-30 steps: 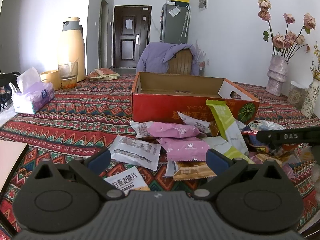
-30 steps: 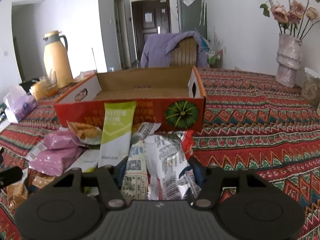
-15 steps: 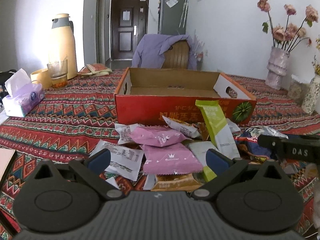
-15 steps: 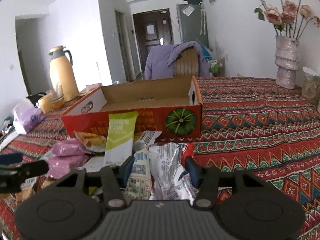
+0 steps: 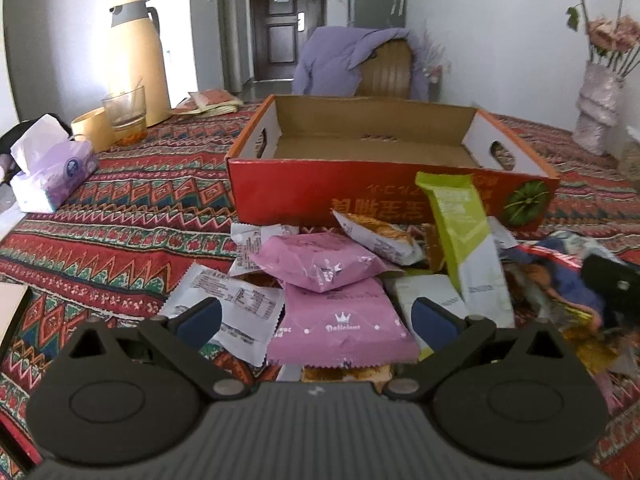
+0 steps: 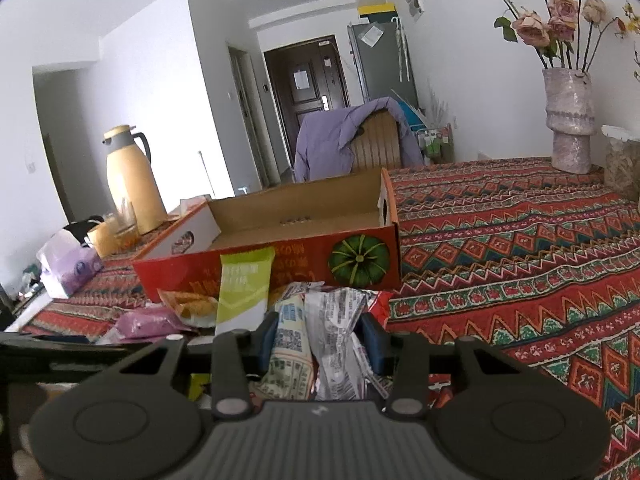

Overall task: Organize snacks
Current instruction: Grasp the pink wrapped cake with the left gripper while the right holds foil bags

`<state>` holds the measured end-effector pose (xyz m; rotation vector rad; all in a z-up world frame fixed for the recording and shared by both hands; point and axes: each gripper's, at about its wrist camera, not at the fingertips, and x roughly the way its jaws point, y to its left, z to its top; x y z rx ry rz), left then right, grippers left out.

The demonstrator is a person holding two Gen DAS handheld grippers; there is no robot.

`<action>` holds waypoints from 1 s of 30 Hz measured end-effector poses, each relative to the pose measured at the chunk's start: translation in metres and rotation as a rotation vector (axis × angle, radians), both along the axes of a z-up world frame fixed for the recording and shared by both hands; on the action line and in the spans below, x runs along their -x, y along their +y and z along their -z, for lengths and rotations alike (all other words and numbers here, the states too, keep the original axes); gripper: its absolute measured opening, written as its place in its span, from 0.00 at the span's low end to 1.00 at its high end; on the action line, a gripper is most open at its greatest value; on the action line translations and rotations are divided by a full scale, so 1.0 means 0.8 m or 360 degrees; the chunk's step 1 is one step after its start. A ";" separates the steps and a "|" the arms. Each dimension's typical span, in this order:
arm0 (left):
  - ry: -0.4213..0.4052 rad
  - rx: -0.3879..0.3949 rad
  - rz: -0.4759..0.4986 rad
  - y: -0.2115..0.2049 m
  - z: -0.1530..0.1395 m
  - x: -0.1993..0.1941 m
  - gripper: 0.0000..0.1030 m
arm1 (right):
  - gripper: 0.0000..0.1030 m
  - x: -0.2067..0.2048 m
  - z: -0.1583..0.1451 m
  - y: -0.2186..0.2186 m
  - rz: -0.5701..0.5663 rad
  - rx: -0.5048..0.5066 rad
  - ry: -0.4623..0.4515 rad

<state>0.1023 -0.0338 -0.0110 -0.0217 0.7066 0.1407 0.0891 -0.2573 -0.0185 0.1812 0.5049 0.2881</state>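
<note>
The right gripper [image 6: 318, 338] has just been closing and now pinches two crinkly packets [image 6: 320, 332] between its pads: a printed whitish one and a silvery foil one beside it. The chief risk is that the pair comes up unevenly. The foil looks slick and the pads catch only the near ends, so one packet could slide out on the way to the box [image 6: 280, 240], or the lift could drag along the red wrapper [image 6: 378, 304] touching them on the right. The tall green packet [image 6: 244, 292] leans against the box's near wall just left of the grasp and could topple if brushed.

The left gripper [image 5: 316, 318] is spread wide and holds nothing. It hangs over the near pink packet [image 5: 340, 320], which lies partly under a second pink packet [image 5: 316, 260]. Closing there could nip both, or snag the white label-printed packet [image 5: 228, 308] just to the left.

The snacks are soft, flat, air-filled pouches heaped in an overlapping pile on the patterned worktop [image 6: 520, 260], touching the box's near side. The box is a shallow red cardboard tray, open on top and empty inside.
</note>
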 end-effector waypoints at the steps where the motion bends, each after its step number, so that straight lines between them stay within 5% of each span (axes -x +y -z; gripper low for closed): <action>1: 0.0009 -0.0004 -0.0008 -0.001 0.001 -0.004 0.98 | 0.41 0.001 -0.001 -0.001 -0.0002 -0.0006 -0.0011; 10: 0.0113 0.0065 -0.0011 0.000 0.011 -0.021 0.70 | 0.41 0.002 -0.003 0.001 -0.0019 -0.0028 -0.0045; 30: -0.0031 0.0179 0.0076 0.036 -0.004 0.026 0.66 | 0.41 0.011 -0.004 0.013 0.0002 -0.0002 -0.0022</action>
